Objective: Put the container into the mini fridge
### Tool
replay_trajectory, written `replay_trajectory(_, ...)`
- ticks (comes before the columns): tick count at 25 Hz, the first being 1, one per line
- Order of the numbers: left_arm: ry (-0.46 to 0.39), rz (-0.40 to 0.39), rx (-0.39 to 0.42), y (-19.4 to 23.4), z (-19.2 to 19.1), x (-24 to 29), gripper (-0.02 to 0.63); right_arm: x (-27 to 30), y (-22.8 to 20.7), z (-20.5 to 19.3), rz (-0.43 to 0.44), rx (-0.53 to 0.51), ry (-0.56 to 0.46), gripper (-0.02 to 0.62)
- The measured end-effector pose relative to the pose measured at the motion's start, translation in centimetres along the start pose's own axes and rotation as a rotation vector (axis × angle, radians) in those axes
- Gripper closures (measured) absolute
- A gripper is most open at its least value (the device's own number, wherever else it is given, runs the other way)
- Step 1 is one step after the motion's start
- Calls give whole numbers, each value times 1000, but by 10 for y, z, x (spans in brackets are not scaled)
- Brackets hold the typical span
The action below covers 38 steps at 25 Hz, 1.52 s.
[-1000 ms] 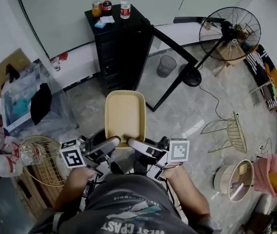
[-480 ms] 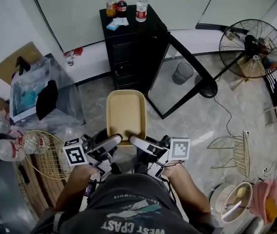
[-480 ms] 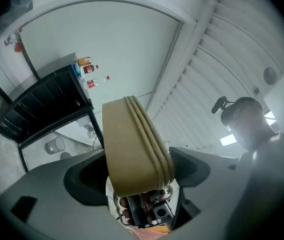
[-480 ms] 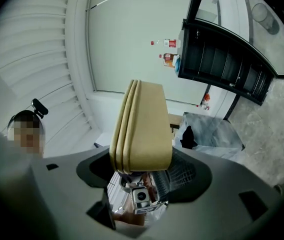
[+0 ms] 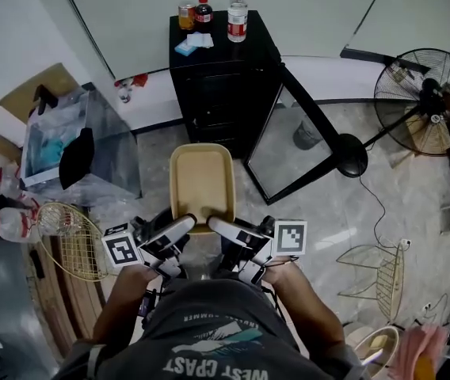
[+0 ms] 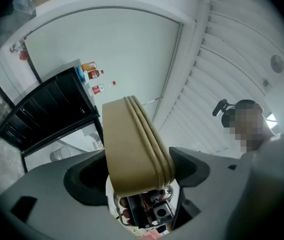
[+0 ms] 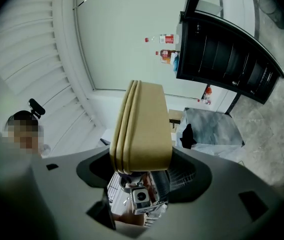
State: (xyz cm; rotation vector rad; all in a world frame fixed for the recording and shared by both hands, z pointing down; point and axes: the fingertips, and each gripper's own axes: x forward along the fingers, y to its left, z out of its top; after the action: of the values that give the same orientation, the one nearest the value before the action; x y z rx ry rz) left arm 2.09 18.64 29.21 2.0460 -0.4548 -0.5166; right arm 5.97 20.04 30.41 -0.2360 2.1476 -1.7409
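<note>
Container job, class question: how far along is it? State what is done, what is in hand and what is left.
Done: the mini fridge has its door open, and the tan container is off the floor. In hand: the left hand-held gripper and right hand-held gripper each clamp its near end, short of the fridge. Left: carry it inside, set it down, release.

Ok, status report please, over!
Left gripper and right gripper shut on container. Container held out, short of mini fridge. Fridge door open, nothing in between.
</note>
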Motion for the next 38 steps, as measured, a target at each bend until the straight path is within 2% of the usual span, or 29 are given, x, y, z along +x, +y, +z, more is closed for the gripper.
replay_trajectory(9, -27, 31, 14, 11, -4, 39, 219, -23, -7, 34, 28, 16, 23, 284)
replay_trajectory(22, 38, 8, -20, 35, 12, 66, 219, -24, -22, 67, -8, 23, -61, 285)
replay_trajectory(38, 150, -90, -89, 83, 83, 79, 219, 32, -48, 123, -94, -2, -229, 285)
